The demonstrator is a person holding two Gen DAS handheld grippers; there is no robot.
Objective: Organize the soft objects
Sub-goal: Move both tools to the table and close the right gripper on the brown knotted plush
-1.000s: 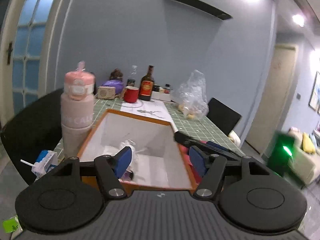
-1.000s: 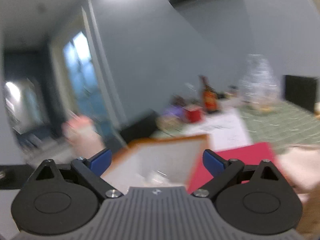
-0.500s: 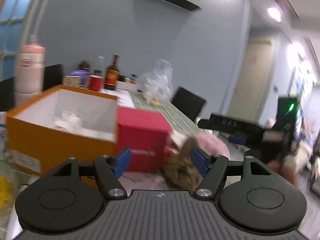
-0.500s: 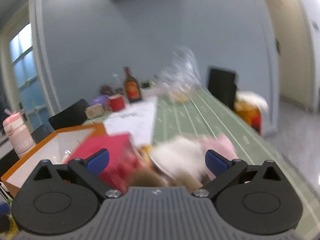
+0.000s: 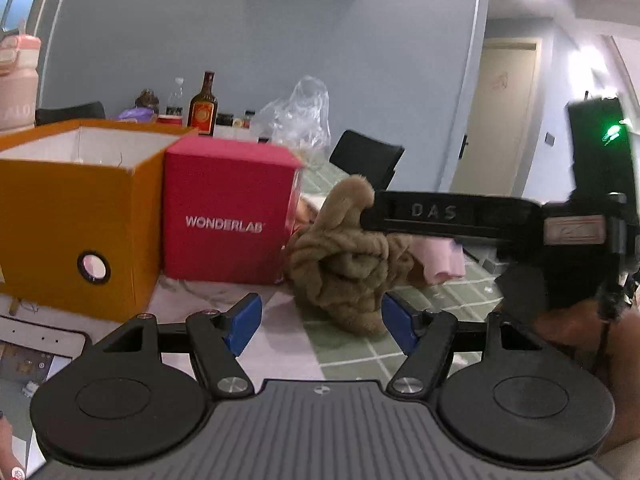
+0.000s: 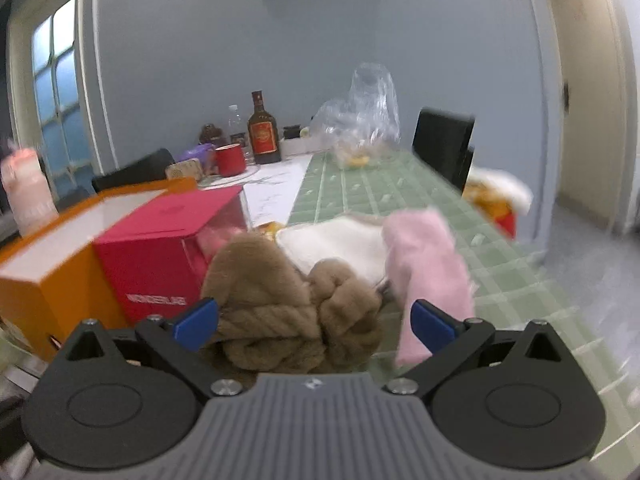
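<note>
1. Between our right gripper's (image 6: 314, 322) spread fingers lies the brown plush bundle (image 6: 288, 304), its near edge hidden behind the gripper body; the pads do not press it.
2. Beyond the right finger a pink cloth (image 6: 430, 276) is blurred; a white cloth (image 6: 340, 246) lies behind.
3. Our left gripper (image 5: 322, 322) is spread too, the bundle just ahead.
4. Left of the fingers stand a red box (image 5: 228, 208) and an orange box (image 5: 76, 220).

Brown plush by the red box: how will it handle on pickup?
The brown plush looks soft and twisted into thick folds, so it will likely sag and unfurl. Probably light. Its furry pile suggests little slip, though a fold may pull loose.
</note>
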